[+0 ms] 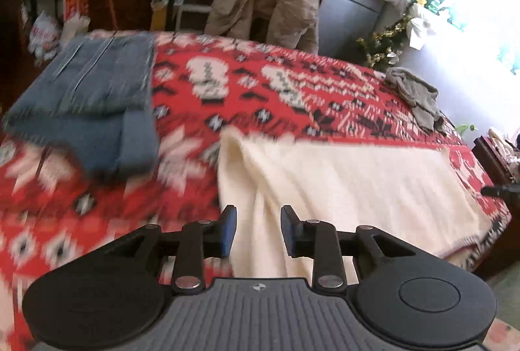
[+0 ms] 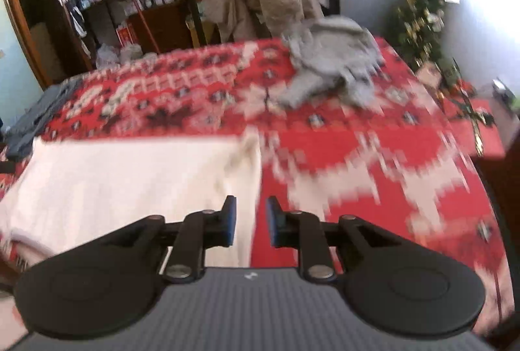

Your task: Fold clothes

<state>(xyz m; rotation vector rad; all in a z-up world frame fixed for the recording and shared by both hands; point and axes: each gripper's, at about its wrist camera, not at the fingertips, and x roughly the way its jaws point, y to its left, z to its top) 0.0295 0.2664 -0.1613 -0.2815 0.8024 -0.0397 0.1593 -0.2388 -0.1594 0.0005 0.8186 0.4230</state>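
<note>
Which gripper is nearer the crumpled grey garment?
Right. The right gripper hovers at the white cloth's edge below the grey garment; the left gripper sees it far across the bed.

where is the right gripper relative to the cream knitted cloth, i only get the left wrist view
Observer: The right gripper is over the right-hand edge of the cream knitted cloth, so part of it is over the red patterned blanket.
Operator: is it holding anything
Observer: No. Its jaws stand apart and there is nothing between the pads.
Operator: how does that edge lie
Observer: It runs fairly straight, with a small rumple at the far corner. Motion blur hides any finer detail.
</note>
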